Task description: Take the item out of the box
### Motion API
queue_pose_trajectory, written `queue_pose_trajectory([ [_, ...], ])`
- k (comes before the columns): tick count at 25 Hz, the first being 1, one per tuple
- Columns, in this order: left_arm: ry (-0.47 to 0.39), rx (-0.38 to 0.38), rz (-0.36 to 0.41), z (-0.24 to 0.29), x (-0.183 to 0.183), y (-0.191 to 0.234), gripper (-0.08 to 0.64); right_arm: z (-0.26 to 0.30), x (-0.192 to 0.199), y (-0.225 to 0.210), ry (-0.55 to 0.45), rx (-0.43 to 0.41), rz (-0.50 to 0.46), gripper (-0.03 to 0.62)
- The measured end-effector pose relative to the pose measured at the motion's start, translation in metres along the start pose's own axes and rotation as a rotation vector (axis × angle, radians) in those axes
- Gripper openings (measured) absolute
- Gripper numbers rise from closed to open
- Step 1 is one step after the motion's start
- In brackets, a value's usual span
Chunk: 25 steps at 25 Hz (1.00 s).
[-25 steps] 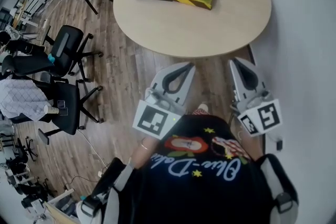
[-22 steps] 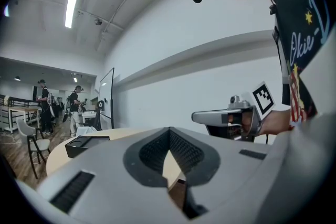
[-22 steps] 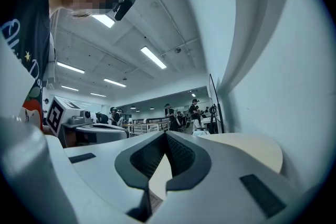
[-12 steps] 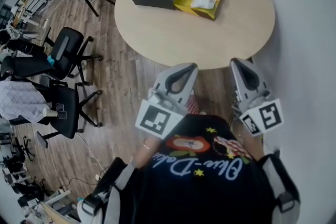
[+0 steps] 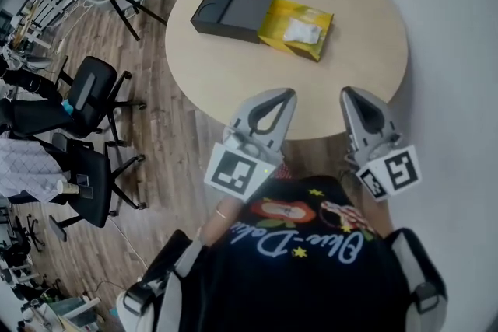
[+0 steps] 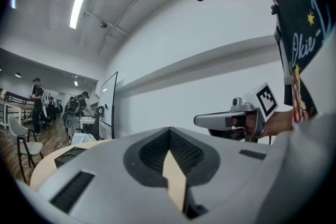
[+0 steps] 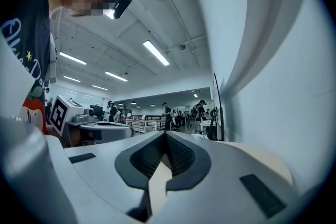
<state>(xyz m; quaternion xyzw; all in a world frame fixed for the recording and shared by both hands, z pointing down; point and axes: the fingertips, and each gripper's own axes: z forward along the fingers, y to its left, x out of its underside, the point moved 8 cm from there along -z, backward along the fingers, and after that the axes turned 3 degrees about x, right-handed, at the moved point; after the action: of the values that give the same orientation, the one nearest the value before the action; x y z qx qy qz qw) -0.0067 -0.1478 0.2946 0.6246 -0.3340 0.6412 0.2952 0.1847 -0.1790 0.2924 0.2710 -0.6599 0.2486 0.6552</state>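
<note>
My left tool (image 5: 283, 94) and right tool (image 5: 349, 92) are closed, empty; the black box (image 5: 233, 10) lies crosswise ahead on the desk (image 5: 342, 78), nearer the left.

I hold my left gripper (image 5: 289, 92) and right gripper (image 5: 345, 91) over the near rim of the round desk (image 5: 334, 74), fingers together. Farther across lies a black box (image 5: 233, 10), its yellow tray (image 5: 278, 12) slid out, carrying what looks like a white packet (image 5: 302, 32).
</note>
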Motion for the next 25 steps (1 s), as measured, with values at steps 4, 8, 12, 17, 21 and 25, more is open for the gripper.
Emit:
queue_pose_trajectory([
  [4, 0.006, 0.016, -0.008, 0.02, 0.004, 0.022, -0.014, 0.023, 0.002, -0.014, 0.005, 0.006, 0.001, -0.006],
  [8, 0.014, 0.027, 0.001, 0.035, 0.007, 0.043, -0.014, 0.044, 0.008, -0.027, 0.013, 0.02, 0.009, -0.006],
  [12, 0.007, 0.029, -0.015, 0.045, 0.011, 0.061, -0.014, 0.06, 0.009, -0.032, 0.015, 0.023, -0.001, -0.006],
  [17, -0.009, 0.051, -0.02, 0.05, 0.009, 0.079, -0.014, 0.076, 0.003, -0.033, 0.029, 0.041, -0.021, -0.006],
  [21, -0.013, 0.066, -0.033, 0.055, 0.013, 0.093, -0.014, 0.089, 0.004, -0.036, 0.045, 0.057, -0.04, -0.006],
  [25, -0.011, 0.085, -0.031, 0.059, 0.018, 0.107, -0.014, 0.102, 0.005, -0.035, 0.057, 0.067, -0.057, -0.006],
])
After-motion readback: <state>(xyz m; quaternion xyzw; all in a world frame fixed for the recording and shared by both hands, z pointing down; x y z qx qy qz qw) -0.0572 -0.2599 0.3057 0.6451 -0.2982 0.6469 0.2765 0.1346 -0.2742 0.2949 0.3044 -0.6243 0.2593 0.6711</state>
